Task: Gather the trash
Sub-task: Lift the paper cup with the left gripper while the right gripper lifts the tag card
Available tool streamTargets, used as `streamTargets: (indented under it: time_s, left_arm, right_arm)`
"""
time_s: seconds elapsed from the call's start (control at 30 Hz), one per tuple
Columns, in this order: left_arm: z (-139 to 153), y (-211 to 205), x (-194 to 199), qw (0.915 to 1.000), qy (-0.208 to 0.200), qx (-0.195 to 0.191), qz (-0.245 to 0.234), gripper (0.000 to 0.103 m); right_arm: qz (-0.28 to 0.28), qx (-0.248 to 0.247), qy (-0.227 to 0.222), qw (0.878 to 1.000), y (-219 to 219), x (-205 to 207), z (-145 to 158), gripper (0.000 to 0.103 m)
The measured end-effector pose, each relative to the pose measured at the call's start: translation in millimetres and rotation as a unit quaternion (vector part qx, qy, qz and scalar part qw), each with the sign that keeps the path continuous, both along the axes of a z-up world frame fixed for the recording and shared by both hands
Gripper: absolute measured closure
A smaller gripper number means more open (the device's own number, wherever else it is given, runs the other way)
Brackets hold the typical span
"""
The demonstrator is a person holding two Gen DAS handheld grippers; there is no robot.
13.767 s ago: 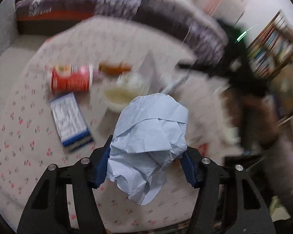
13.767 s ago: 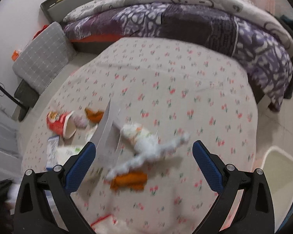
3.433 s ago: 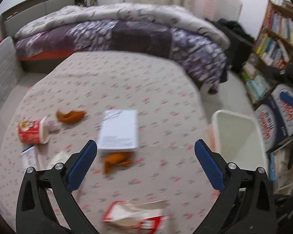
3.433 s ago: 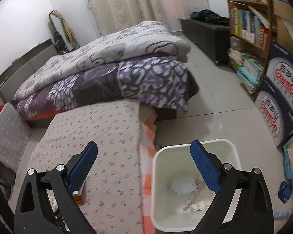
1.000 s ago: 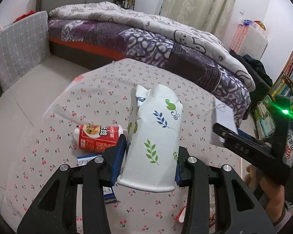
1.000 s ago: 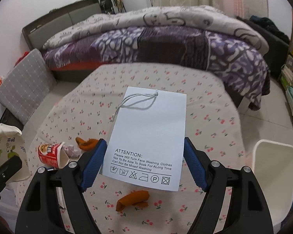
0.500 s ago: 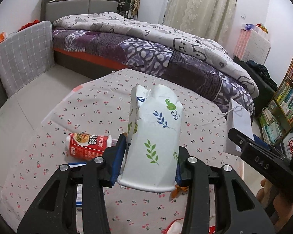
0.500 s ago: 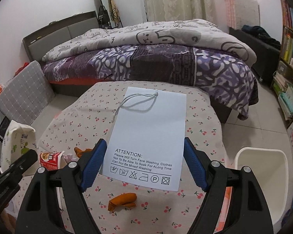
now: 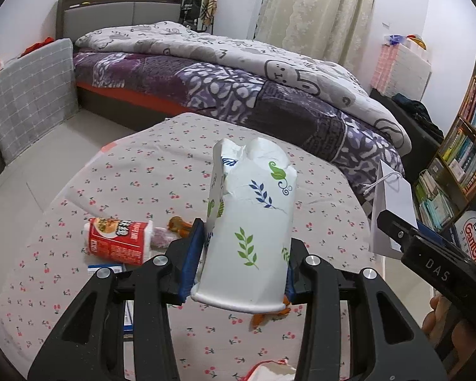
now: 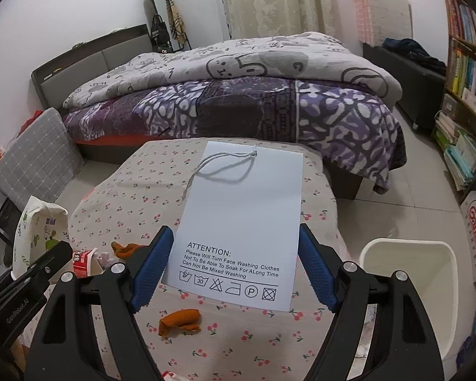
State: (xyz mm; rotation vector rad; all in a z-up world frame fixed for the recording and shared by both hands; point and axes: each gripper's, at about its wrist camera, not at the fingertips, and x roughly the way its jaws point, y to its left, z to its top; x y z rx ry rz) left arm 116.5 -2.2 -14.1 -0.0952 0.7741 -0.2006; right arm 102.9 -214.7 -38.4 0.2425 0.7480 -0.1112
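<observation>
My left gripper [image 9: 241, 263] is shut on a white tissue pack with leaf prints [image 9: 250, 216], held upright above the cherry-print table [image 9: 142, 165]. My right gripper [image 10: 234, 266] is shut on the side edges of a white care-label card with a string loop [image 10: 244, 209]. The card [image 9: 392, 209] also shows at the right of the left wrist view, and the tissue pack [image 10: 38, 225] at the left of the right wrist view. A white bin [image 10: 403, 242] stands on the floor right of the table.
A tipped red noodle cup [image 9: 117, 241], orange peels [image 10: 181, 320] [image 10: 128, 249], a blue-white box [image 9: 106, 268] and a red-white wrapper [image 9: 269, 371] lie on the table. A bed [image 9: 238, 73] stands beyond it, bookshelves [image 10: 466, 73] at the right, a grey cushion [image 9: 25, 95] at the left.
Both grippers have shifted sideways with their loads still gripped. The bin has come further into the right wrist view, and the noodle cup has slid right in the left wrist view.
</observation>
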Motion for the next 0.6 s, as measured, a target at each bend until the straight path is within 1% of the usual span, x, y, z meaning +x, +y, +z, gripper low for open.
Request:
streamTargets:
  time_s: [0.4,0.6]
  left_arm:
    - [-3.1,-34.1,-3.3,0.9996,-0.002,0.001,-0.028,0.063]
    - [-3.9,-51.3,-5.0,0.999,-0.003,0.001,-0.045,0.063]
  right_arm:
    - [-0.024,0.0,0.0,1.0,-33.2,-14.9,3.2,0.026]
    - [-0.042,0.002,0.001,0.999,-56.4,-24.6,5.9,0.026]
